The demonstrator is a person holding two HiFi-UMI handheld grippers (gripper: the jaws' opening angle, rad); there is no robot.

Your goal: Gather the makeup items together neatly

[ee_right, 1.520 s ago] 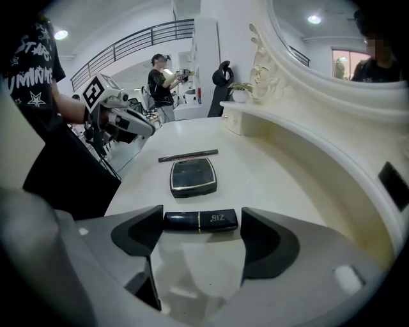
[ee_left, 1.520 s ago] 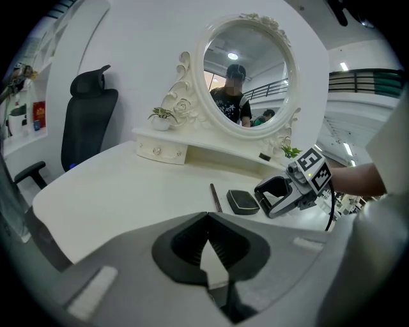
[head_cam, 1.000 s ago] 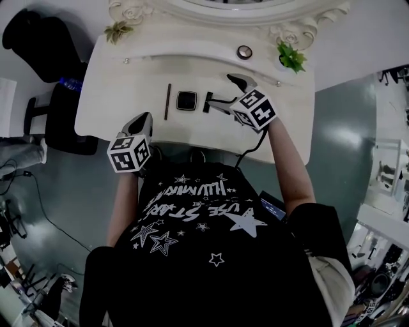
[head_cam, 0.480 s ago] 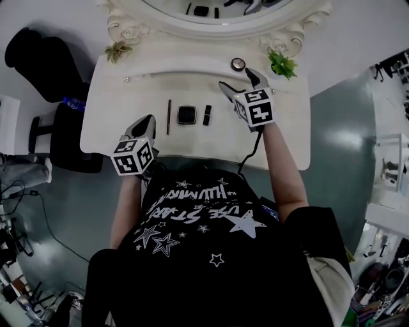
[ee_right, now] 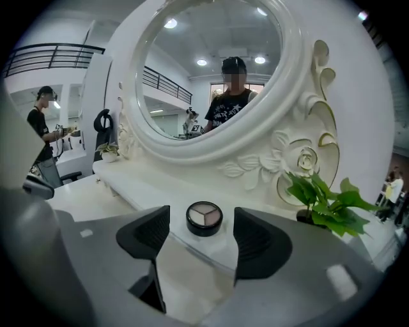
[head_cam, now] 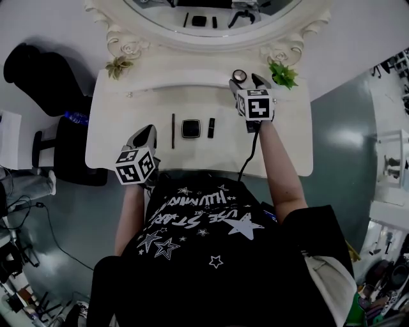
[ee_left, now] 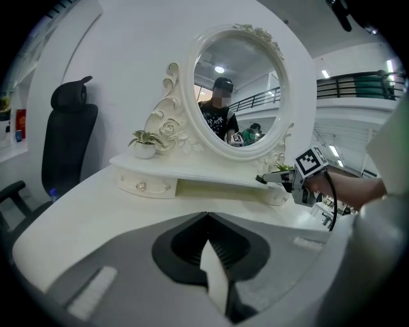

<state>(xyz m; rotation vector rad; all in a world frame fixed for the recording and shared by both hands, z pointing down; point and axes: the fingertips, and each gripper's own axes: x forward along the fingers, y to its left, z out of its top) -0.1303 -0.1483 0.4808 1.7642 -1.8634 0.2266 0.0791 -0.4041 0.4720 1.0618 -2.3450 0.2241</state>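
A round eyeshadow compact (head_cam: 239, 75) (ee_right: 204, 218) lies on the raised shelf under the mirror. My right gripper (head_cam: 247, 80) (ee_right: 200, 212) is at it, one jaw on either side. The jaws have just been closing, but a gap shows on both sides and the pads do not touch it. Down on the tabletop a brown pencil (head_cam: 172, 131), a square black compact (head_cam: 190, 128) and a black lipstick (head_cam: 211, 128) lie in a row. My left gripper (head_cam: 145, 131) (ee_left: 206, 217) hangs at the table's front edge, shut and empty. The right gripper (ee_left: 275, 180) also shows in the left gripper view.
An ornate oval mirror (head_cam: 211, 16) stands at the back. A green plant (head_cam: 283, 73) is just right of the round compact, and a smaller pot (head_cam: 118, 65) is at the shelf's left end. A black chair (head_cam: 38, 45) stands left of the table.
My right gripper left the lipstick area, moved back and right to the round compact on the shelf, and rolled upright with narrower jaws. The left gripper drifted slightly.
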